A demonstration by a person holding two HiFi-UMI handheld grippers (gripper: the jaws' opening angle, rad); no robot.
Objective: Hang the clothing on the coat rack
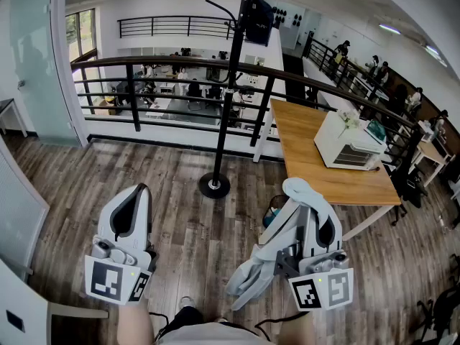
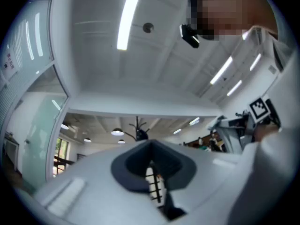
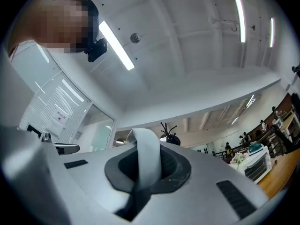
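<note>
A black coat rack (image 1: 228, 106) stands on the wood floor by the railing, with a dark item (image 1: 257, 19) hanging near its top. My right gripper (image 1: 310, 201) is shut on a pale grey-blue garment (image 1: 256, 270), which drapes over its tip and hangs down its left side. In the right gripper view a strip of the garment (image 3: 149, 165) runs between the jaws, and the coat rack (image 3: 168, 134) shows beyond them. My left gripper (image 1: 139, 192) is low at the left, shut and holding nothing. In the left gripper view its jaws meet, and the coat rack (image 2: 138, 128) is far ahead.
A dark metal railing (image 1: 144, 67) runs behind the rack, over a lower floor. A wooden table (image 1: 305, 146) at the right carries a white appliance (image 1: 350, 144). A glass partition (image 1: 32, 63) stands at the left. People sit far right.
</note>
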